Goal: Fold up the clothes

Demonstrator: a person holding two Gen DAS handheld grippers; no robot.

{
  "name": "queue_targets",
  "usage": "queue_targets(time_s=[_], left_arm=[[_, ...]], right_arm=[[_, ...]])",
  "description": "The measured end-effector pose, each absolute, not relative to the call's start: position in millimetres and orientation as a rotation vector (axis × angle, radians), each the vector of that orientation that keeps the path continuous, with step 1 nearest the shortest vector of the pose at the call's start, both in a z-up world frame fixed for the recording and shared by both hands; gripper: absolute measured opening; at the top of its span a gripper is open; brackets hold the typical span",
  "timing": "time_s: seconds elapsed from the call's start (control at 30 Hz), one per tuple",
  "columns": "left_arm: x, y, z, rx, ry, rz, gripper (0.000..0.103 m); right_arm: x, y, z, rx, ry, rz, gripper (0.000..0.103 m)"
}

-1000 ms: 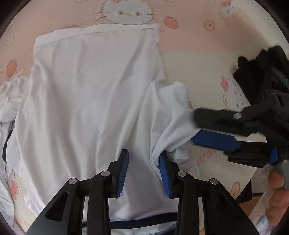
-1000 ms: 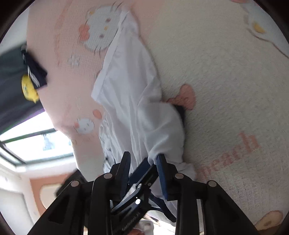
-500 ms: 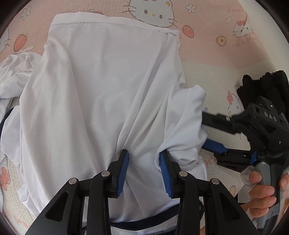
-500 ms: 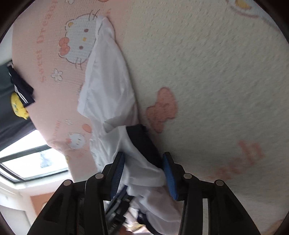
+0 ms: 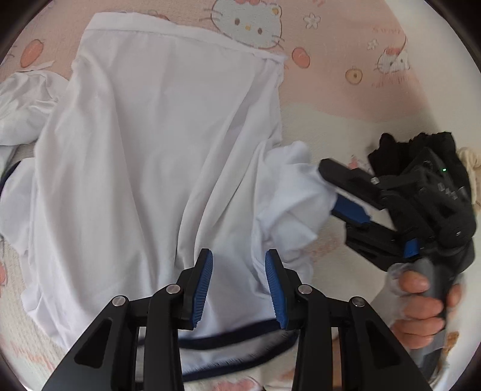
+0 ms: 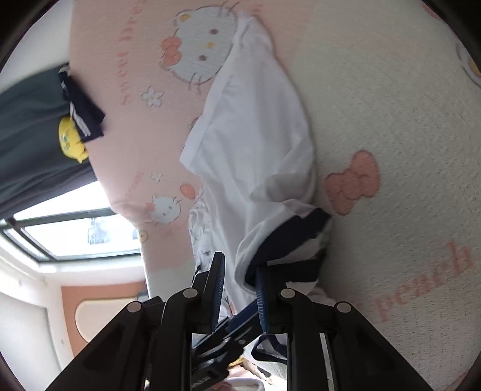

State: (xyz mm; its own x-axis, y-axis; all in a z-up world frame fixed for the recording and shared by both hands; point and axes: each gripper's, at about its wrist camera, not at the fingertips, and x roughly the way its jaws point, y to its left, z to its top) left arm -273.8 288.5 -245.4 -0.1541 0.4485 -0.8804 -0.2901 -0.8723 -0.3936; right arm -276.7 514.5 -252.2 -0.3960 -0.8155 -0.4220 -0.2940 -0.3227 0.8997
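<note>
A white shirt (image 5: 144, 156) with dark blue trim lies spread on a bed (image 5: 345, 99) covered by a pink and cream cartoon-cat sheet. Its straight hem lies at the far side in the left wrist view, just below a large cat print (image 5: 246, 24); the blue-edged part lies nearest the camera.

The left tool (image 5: 239, 276) hangs over the near part of the shirt. Its blue-padded fingers (image 5: 204, 279) stand apart, with white cloth showing between them; whether the pads touch the cloth cannot be told.

The right tool (image 5: 339, 195) reaches in from the right, held by a hand (image 5: 421, 300) around its grey handle. Its fingers sit at a bunched sleeve (image 5: 291, 192) on the shirt's right side. In the right wrist view that tool (image 6: 239, 285) has its fingers apart with the sleeve's white cloth and dark blue cuff (image 6: 288, 237) lying between them, not squeezed tight. The left tool's blue pads show below them in that view.

A black garment (image 5: 415, 150) lies on the bed behind the right tool. More white cloth (image 5: 24, 99) is rumpled at the shirt's left. In the right wrist view, a dark cloth with a yellow patch (image 6: 70, 140) lies at the bed's far edge beside a window (image 6: 69, 231).
</note>
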Motion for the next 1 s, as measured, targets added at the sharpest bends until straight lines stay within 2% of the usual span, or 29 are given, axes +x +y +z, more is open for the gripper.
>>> queue_targets(time_s=[0.17,0.23,0.5,0.53,0.57,0.6,0.63,0.67,0.83,1.0], left_arm=[[-281,304,-220,-1.551,-0.088,2.102,0.035],[-283,305,-222,-1.553,-0.067,2.096,0.045],[-290,297,-237,-1.573,-0.019,2.211,0.044],[-292,295,-240,-1.581,-0.019,2.219,0.037],[-295,293,-242,-1.588,-0.018,2.227,0.032],[-296,288,-243,-1.596,-0.019,2.234,0.027],[-297,283,-244,-1.604,-0.019,2.242,0.027],[-298,278,-245,-1.612,-0.019,2.249,0.027],[-302,263,-256,-1.698,-0.015,2.284,0.027],[-297,255,-255,-1.662,-0.206,2.234,0.027]], right_arm=[[-284,504,-234,1.408,-1.400,-1.733,0.020],[-286,496,-230,1.425,-1.366,-1.731,0.021],[-279,501,-237,1.485,-1.356,-1.769,0.021],[-278,504,-236,1.489,-1.359,-1.790,0.025],[-278,507,-235,1.493,-1.361,-1.812,0.040],[-277,510,-234,1.497,-1.360,-1.838,0.047],[-277,511,-235,1.503,-1.367,-1.841,0.058],[-276,513,-236,1.509,-1.373,-1.845,0.062],[-274,520,-239,1.541,-1.405,-1.861,0.063],[-272,527,-243,1.572,-1.438,-1.877,0.063]])
